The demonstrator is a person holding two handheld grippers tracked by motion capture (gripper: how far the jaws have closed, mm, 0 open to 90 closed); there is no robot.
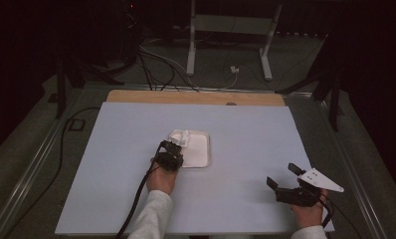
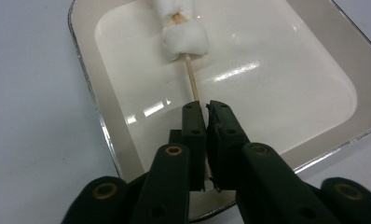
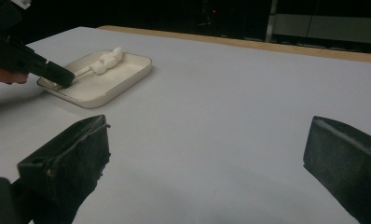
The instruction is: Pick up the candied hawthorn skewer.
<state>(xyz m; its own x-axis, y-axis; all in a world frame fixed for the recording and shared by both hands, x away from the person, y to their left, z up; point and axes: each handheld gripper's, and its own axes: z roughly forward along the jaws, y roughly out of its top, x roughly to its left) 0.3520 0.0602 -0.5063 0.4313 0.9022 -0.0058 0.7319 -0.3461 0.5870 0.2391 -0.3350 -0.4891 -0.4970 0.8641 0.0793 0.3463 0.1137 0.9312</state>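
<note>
The left gripper [image 2: 204, 109] is closed tight on the bare wooden end of the marshmallow skewer [image 2: 186, 39], which lies inside the white tray [image 2: 314, 32]. The stick is pinched low, at the tray's near rim, with the marshmallows threaded farther along it toward the tray's far rim.

For a clean lift, the pinch is best kept firm and square on the thin stick, and the skewer raised level, so that the heavier marshmallow end is not allowed to swing down or twist in the pads.

The skewer's long axis is laid along the tray, its loaded end pointed away from the gripper.

The right gripper [image 1: 283, 178] is held wide open and empty, well apart from the tray.
</note>
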